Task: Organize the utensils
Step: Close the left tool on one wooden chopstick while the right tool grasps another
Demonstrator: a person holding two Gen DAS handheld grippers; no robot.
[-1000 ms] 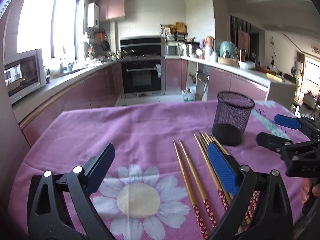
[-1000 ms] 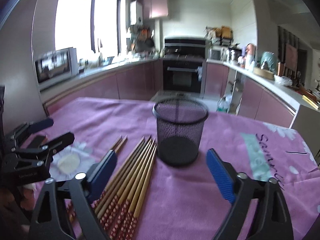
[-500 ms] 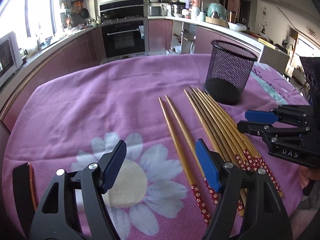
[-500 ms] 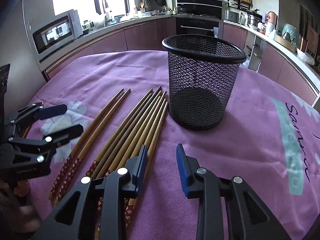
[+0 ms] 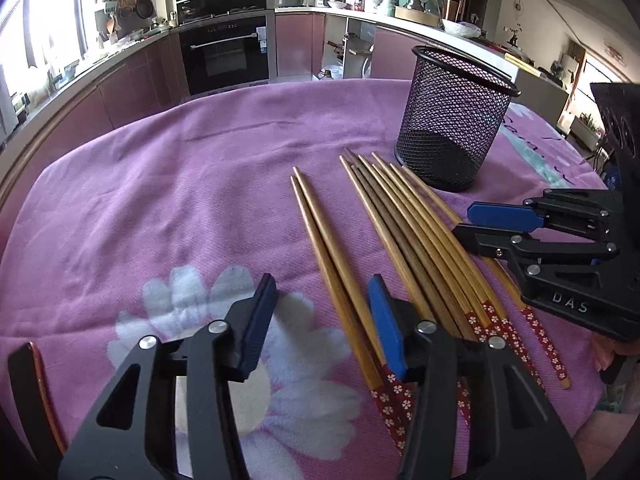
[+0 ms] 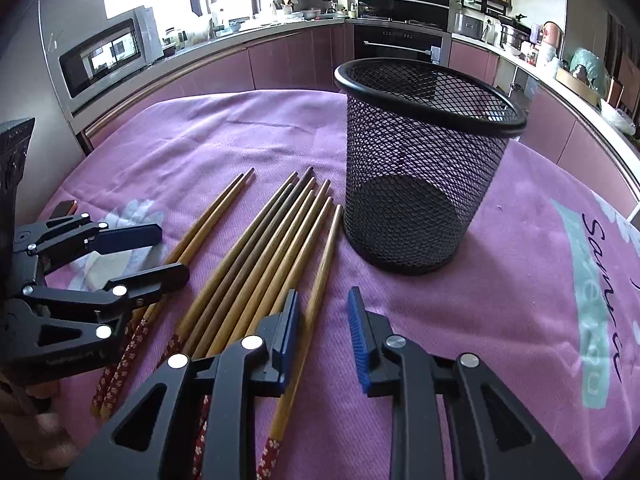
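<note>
Plainly the purple flowered tablecloth (image 6: 240,128) serves as the work surface. The empty black mesh cup (image 6: 420,184) stands upright near the bamboo chopsticks (image 6: 280,248), probably their destination. They lie side by side, narrow tips towards the cup, red patterned ends nearest the camera. The left gripper (image 5: 320,320), closing, straddles the separate pair; the right gripper (image 6: 322,328), closing, straddles the outermost stick; neither pinches yet.

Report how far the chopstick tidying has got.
Done: nothing yet; the mesh cup stands empty. In hand: the left gripper is closing around the separate pair of chopsticks, and the right gripper is closing over the outermost stick of the main bundle; neither grips yet. Left: every chopstick lies on the purple cloth and must go into the cup.
</note>
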